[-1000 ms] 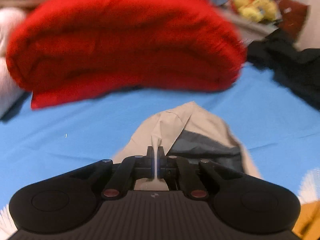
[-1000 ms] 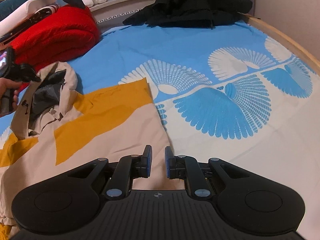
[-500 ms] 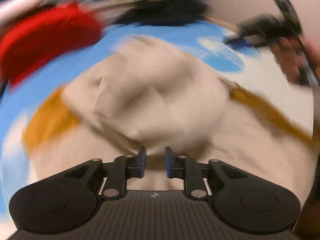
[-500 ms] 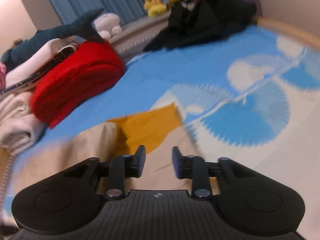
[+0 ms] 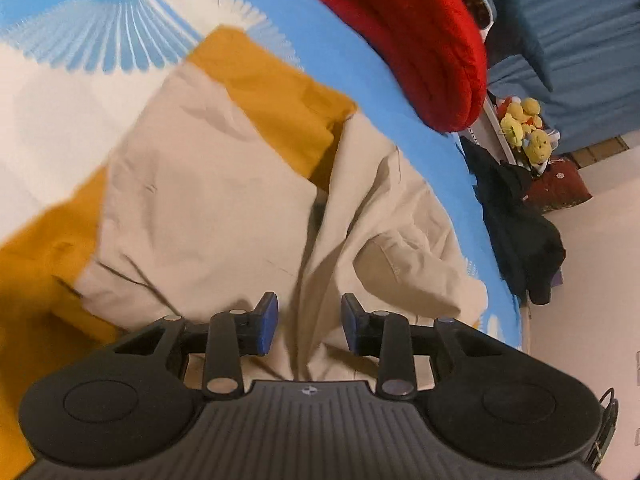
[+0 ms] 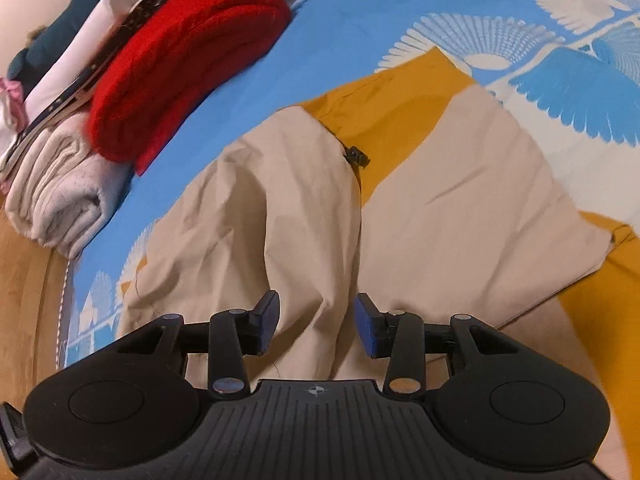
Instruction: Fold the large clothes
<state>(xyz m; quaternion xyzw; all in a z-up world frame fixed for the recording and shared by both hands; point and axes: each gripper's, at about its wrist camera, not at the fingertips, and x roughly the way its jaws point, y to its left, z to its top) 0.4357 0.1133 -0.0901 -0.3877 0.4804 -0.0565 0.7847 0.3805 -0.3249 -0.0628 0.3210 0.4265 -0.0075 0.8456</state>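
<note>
jacket (image 5: 208,208): beige w/ mustard panels, lying crumpled on the bed (image 5: 360,60), fills the centre of both wrist views; in right view it runs from 6 up toward 1 o'clock (image 6: 460,184)
state of fold: I judge it part-done. One beige flap is laid over the body, a long crease runs down the middle, sides not squared yet
left gripper (image 5: 308,328): jaws opening, about a third apart, nothing pinched; beige cloth lies under and between the pads but I see no press on it
right gripper (image 6: 316,328): jaws opening too, a bit wider than left, empty; hovers over the centre ridge of fabric
handling: thin woven shell, light, v. soft, no stiffness. It'll drape and sag from any single pinch, so I need both grippers to carry an edge flat. Prob. a bit slick, layers may slide over each other
where to grab: hem or seam edges, not mid-panel; doubled flap edge at 1 o'clock in left view looks the best bite, and mustard corner at 12–1 o'clock in right view
snag: small black toggle (image 6: 355,156) at the beige/mustard join, 12 o'clock in right view. Keep pads off it
risk: grabbing only the top layer so the fold opens again
neighbours: red blanket (image 6: 188,60) at 10–11 o'clock, folded pale towel (image 6: 60,200) at 9, both apart from jacket; dark clothes (image 5: 516,220) at 3 o'clock in left view, off the bed edge as far as I can tell
</note>
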